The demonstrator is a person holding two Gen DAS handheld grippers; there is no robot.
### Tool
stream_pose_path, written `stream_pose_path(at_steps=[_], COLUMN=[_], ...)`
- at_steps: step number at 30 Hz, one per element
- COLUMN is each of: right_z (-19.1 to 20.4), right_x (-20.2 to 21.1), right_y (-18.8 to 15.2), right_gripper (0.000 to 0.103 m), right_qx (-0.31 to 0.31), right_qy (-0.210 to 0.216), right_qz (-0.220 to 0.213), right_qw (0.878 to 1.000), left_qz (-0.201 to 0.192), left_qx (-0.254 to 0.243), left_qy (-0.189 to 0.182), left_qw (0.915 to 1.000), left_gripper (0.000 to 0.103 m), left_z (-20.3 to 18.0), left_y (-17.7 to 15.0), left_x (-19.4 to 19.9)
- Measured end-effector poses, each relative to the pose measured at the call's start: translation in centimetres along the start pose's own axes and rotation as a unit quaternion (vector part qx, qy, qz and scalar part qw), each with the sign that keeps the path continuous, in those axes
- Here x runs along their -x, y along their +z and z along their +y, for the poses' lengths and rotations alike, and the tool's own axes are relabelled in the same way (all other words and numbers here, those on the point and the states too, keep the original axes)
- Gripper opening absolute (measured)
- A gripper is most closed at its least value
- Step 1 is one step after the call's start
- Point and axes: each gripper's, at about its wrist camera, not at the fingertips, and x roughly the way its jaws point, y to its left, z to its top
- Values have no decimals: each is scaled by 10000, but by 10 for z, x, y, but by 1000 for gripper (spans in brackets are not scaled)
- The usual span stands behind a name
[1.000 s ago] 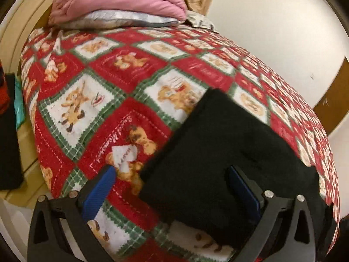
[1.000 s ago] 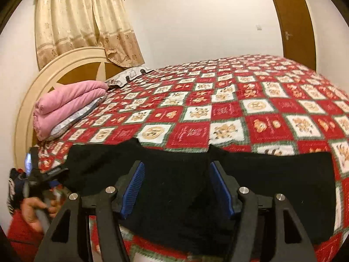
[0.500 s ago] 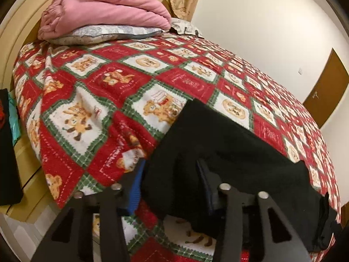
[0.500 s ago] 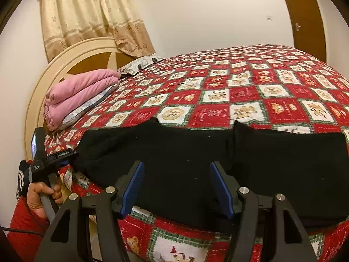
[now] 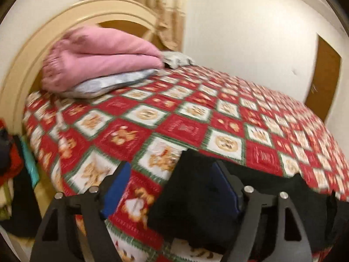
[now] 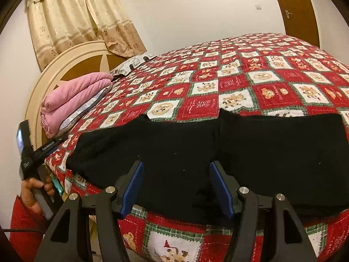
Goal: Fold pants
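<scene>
The black pants [image 6: 218, 152] lie flat along the near edge of the bed [image 6: 250, 83], on the red checked quilt, already doubled into a long band with a visible crease or seam near the middle. They look folded lengthwise at least once — judging by the tidy, even outline — but the band is still long, so I would say one or two cross folds remain before the job is finished.

The left gripper [image 5: 172, 187] sits at the left end of the pants, and its jaws have just been opening; they now stand apart, one blue pad over the quilt and the other over the black cloth, with the end of the pants only partly between them and nothing pinched. The picture there is blurred, so finer contact cannot be told.

The right gripper [image 6: 176, 187] hovers over the near edge of the pants at about the middle, its jaws apart with black cloth lying below them, not clamped.

A hand [image 6: 35, 192] holds the left tool's handle. Pink bedding [image 6: 72, 100] is stacked by the headboard, well apart from the work.
</scene>
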Motion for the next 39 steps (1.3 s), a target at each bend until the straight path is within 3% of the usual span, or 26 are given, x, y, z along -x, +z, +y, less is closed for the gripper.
stream_pose_path(at_steps=[3, 4, 5, 7, 12, 15, 17, 20, 26, 28, 32, 35, 39], right_z=[2, 2, 2, 1, -1, -1, -5, -18, -69, -83, -109, -126, -141], right_x=[0, 1, 2, 3, -5, -2, 4, 13, 33, 40, 57, 67, 63], right_y=[-1, -1, 0, 0, -2, -2, 0, 5, 16, 17, 15, 10, 8], right_gripper=[64, 64, 64, 64, 64, 64, 64, 64, 64, 64, 64, 64, 64], right_qx=[43, 66, 75, 49, -78, -86, -117, -349, -1100, -1233, -1450, -1590, -1897], right_qy=[6, -10, -21, -45, 24, 10, -34, -124, -451, -565, -705, -773, -594], right_qz=[28, 11, -5, -26, 129, 89, -15, -194, -523, -613, -726, -751, -645], right_qw=[10000, 10000, 10000, 10000, 9999, 9999, 9999, 9991, 9915, 9889, 9842, 9814, 9779], left_qz=[545, 850, 1114, 1028, 1017, 1054, 988, 611, -226, -426, -546, -423, -138], left_qx=[-162, -66, 233, 732, 790, 1098, 1173, 833, -199, -627, -1564, -2336, -2967], left_qy=[-217, -243, -399, -622, -795, -884, -843, -767, -1235, -1553, -2278, -2398, -2527], left_qw=[9981, 9961, 9927, 9901, 9885, 9844, 9846, 9917, 9919, 9850, 9595, 9413, 9208], left_gripper=[77, 66, 66, 62, 37, 27, 22, 20, 20, 20, 20, 20, 20], left_z=[-3, -1, 5, 15, 18, 25, 20, -6, -99, -136, -219, -272, -312], left_y=[-6, -11, -18, -22, -24, -19, -19, -5, 27, 25, -6, -49, -107], left_x=[-37, -50, -61, -58, -50, -50, -45, -20, 44, 64, 91, 89, 79])
